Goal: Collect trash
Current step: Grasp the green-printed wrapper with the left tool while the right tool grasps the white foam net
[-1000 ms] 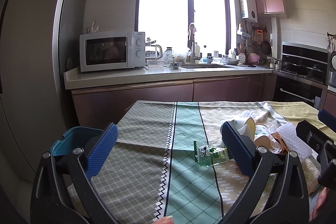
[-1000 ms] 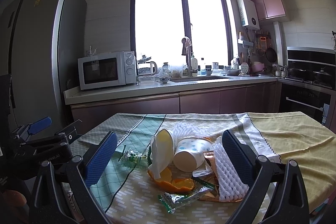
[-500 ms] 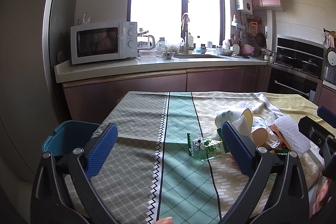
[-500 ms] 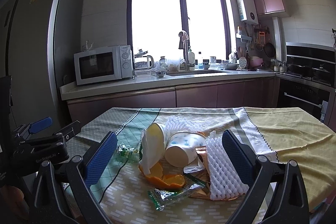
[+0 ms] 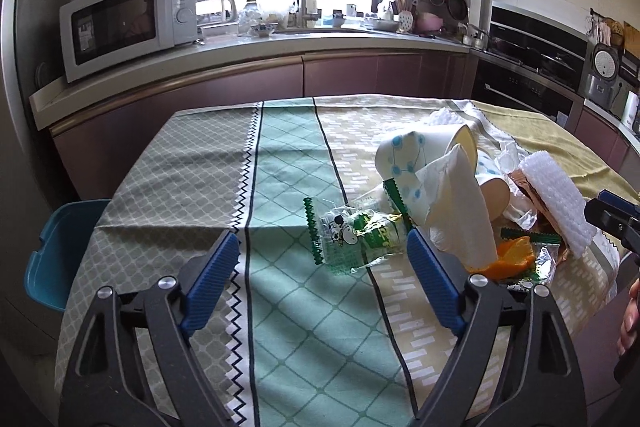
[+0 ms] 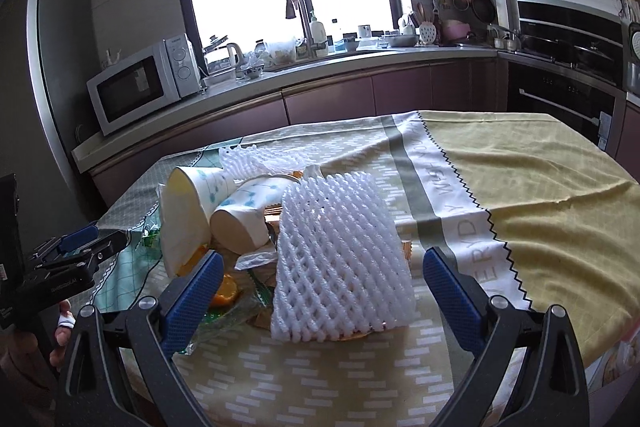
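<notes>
Right wrist view — white foam net (image 6: pixel 340 263) between spread right hand-held gripper (image 6: pixel 320 275) pads, untouched.

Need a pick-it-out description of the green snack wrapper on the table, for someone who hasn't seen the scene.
On the table with the patterned cloth, find the trash heap on the yellow-brick stripe. The green snack wrapper lies at the heap's left edge, nearest the mint stripe, flat on the cloth. Unlike the white paper cups and foam net, it is clear plastic with green zigzag ends and cartoon print.

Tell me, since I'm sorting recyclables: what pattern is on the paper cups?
White with light blue dots joined by thin lines, on the paper cups; clearest in the left wrist view.
</notes>
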A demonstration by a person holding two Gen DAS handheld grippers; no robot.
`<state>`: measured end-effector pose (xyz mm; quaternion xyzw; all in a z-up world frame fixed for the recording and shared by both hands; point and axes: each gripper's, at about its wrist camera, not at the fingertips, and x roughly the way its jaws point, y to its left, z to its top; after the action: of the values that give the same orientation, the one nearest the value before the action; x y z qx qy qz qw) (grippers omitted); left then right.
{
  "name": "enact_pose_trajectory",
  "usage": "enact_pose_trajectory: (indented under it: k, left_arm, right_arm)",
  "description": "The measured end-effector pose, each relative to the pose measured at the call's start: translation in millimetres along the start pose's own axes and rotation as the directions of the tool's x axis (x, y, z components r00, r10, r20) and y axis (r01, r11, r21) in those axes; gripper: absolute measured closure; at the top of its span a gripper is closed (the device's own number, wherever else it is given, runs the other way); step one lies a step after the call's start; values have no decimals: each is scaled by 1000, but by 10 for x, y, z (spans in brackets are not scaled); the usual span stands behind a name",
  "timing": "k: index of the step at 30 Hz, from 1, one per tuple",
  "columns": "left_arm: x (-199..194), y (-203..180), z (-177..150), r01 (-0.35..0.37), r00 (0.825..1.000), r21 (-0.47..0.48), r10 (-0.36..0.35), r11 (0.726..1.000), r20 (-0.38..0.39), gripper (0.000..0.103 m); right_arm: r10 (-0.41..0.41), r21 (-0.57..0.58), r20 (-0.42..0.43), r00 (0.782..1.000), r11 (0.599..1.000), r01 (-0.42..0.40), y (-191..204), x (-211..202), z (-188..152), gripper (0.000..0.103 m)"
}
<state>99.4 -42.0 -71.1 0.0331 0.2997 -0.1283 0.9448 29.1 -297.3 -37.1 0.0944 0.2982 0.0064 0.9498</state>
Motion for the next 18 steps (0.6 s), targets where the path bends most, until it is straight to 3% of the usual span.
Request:
enact_pose_trajectory:
  k: [7, 9, 13, 15, 17, 18]
  left_arm:
    - [323, 20, 54, 64, 994, -10, -64, 998, -89, 35]
    - [432, 48, 55, 78, 990, -25, -80, 997, -120, 44]
    - [619, 141, 33, 129, 975, -77, -140, 989, -174, 57]
    - [719, 178, 30, 146, 968, -101, -163, 984, -193, 75]
    - [762, 216, 31, 166, 963, -117, -187, 979, -193, 90]
    - [788, 234, 32, 177, 960, -127, -200, 976, -197, 93]
  right_arm:
    - [54, 39, -62, 997, 998, -51, -87, 186, 15, 21]
    - [71, 57, -75, 995, 996, -67, -133, 232, 20, 31]
    - [126, 102, -76, 989, 988, -118, -225, 261, 19, 38]
    - [158, 122, -81, 984, 981, -148, -266, 274, 25, 59]
    - [177, 137, -87, 980, 977, -165, -283, 292, 31, 72]
    - [181, 137, -86, 980, 976, -169, -285, 292, 33, 75]
